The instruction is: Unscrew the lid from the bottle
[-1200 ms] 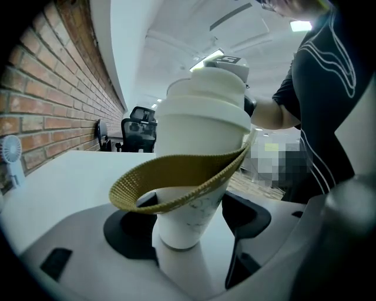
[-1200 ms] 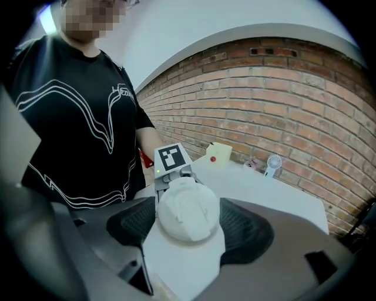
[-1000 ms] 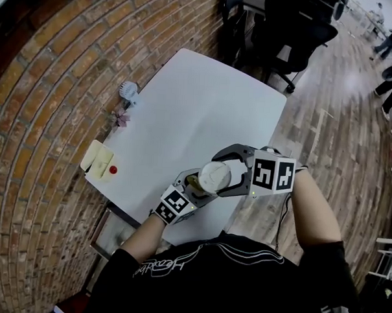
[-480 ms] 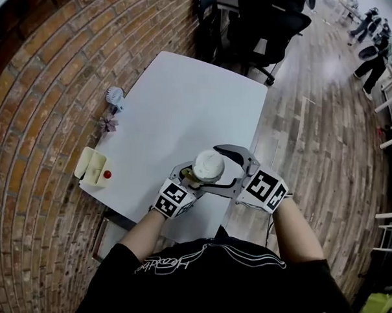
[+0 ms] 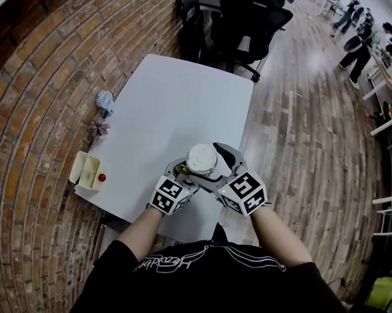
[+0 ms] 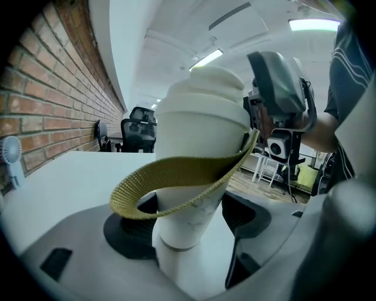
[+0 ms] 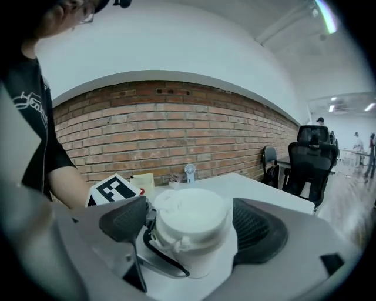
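Note:
A white bottle (image 6: 187,220) with an olive strap (image 6: 176,176) stands upright over the near end of the white table (image 5: 179,106). My left gripper (image 5: 188,179) is shut on its body, pads pressed to both sides (image 6: 188,229). The ribbed white lid (image 5: 201,159) tops it. My right gripper (image 5: 207,165) reaches round the lid from the right. Its jaws have just been opening, and the lid (image 7: 189,214) sits between the dark pads (image 7: 258,232) with a thin gap on each side. One right finger (image 6: 279,82) shows beside the lid in the left gripper view.
A small white fan (image 5: 105,102), a pink trinket (image 5: 100,127) and a cream tray with a red item (image 5: 89,171) line the table's left edge by the brick wall. Black office chairs (image 5: 244,22) stand beyond the far end. Wooden floor lies to the right.
My right gripper has rolled about the lid, its marker cube swinging from the bottle's right to its lower right, and its jaws have spread wider. The left gripper and bottle stayed put.

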The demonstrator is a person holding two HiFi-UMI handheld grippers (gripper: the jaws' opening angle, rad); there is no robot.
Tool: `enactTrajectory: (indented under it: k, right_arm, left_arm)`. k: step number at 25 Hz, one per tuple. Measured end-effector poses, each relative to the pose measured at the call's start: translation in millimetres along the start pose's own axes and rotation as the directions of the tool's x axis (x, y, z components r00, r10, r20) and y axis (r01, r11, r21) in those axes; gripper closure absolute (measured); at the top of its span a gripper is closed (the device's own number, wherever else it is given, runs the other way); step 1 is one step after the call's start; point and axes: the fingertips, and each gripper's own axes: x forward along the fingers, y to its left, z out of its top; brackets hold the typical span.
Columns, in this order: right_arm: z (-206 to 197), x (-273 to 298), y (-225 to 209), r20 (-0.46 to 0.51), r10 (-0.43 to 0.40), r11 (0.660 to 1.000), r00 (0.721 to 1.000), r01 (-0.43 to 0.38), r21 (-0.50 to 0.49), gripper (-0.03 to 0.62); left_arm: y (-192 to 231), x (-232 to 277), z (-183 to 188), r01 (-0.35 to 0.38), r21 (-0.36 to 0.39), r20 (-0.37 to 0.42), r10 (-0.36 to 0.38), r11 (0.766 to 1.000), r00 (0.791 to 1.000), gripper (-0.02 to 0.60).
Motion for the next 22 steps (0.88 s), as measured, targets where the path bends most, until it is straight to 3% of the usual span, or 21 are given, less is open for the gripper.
enactTrajectory:
  k: [5, 11, 17, 22]
  right_arm:
    - [-1.5, 1.1, -1.1, -0.006, -0.041, 0.999, 0.999, 0.041, -0.034, 0.204]
    - [-2.6, -2.0, -2.7, -0.016, 0.030, 0.999, 0.999, -0.030, -0.044, 0.204]
    - [-5.2, -3.7, 0.2, -0.068, 0.194, 0.973, 0.979, -0.201, -0.116, 0.207]
    - [-6.6, -7.7, 2.5, -0.153, 0.374, 0.897, 0.915, -0.398, -0.190, 0.207]
  left_arm:
    - [0.1, -0.6, 0.4, -0.002, 0.000, -0.002, 0.002, 1.000, 1.000, 0.219]
    - [-1.4, 0.6, 1.2, -0.017, 0.002, 0.005, 0.017, 1.000, 1.000, 0.219]
    - [-3.2, 0.2, 0.2, -0.022, -0.004, 0.008, 0.022, 1.000, 1.000, 0.219]
    - [-5.1, 0.6, 2.2, -0.031, -0.008, 0.018, 0.031, 0.999, 0.999, 0.219]
